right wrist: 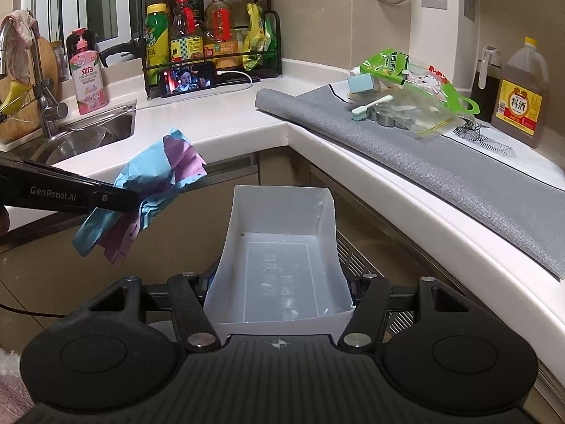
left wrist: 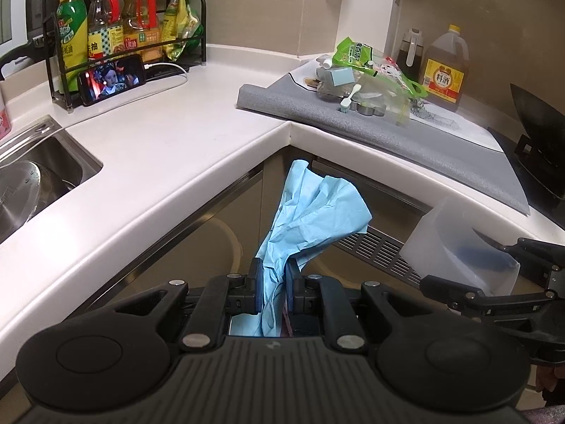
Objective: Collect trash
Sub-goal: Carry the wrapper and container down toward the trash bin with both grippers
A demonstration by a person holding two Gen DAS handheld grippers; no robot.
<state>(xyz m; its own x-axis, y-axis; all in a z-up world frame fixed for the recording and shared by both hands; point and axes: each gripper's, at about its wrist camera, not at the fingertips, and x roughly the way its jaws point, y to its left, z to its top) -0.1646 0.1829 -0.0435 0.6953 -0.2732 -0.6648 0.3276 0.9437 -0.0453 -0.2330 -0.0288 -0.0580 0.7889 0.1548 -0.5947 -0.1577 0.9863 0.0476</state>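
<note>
My left gripper (left wrist: 274, 282) is shut on a crumpled sheet of blue and pink paper (left wrist: 314, 212), held in the air in front of the counter corner. The right wrist view shows that gripper (right wrist: 130, 205) at the left with the paper (right wrist: 155, 173) sticking out both ways. My right gripper (right wrist: 280, 282) is shut on a translucent white plastic box (right wrist: 279, 247), open side up and empty. The box (left wrist: 452, 240) hangs at the right of the left wrist view. A pile of trash (right wrist: 406, 84) lies on a grey mat (right wrist: 459, 176): green bag, clear bags, toothbrush, small blue carton.
The white L-shaped counter (left wrist: 169, 148) carries a sink (left wrist: 42, 176) at the left, a black rack of bottles (left wrist: 123, 28) and a phone (left wrist: 113, 79) on a cable. A jug of cooking wine (left wrist: 446, 70) and a black wok (left wrist: 540, 134) stand at the right. Cabinet doors lie below.
</note>
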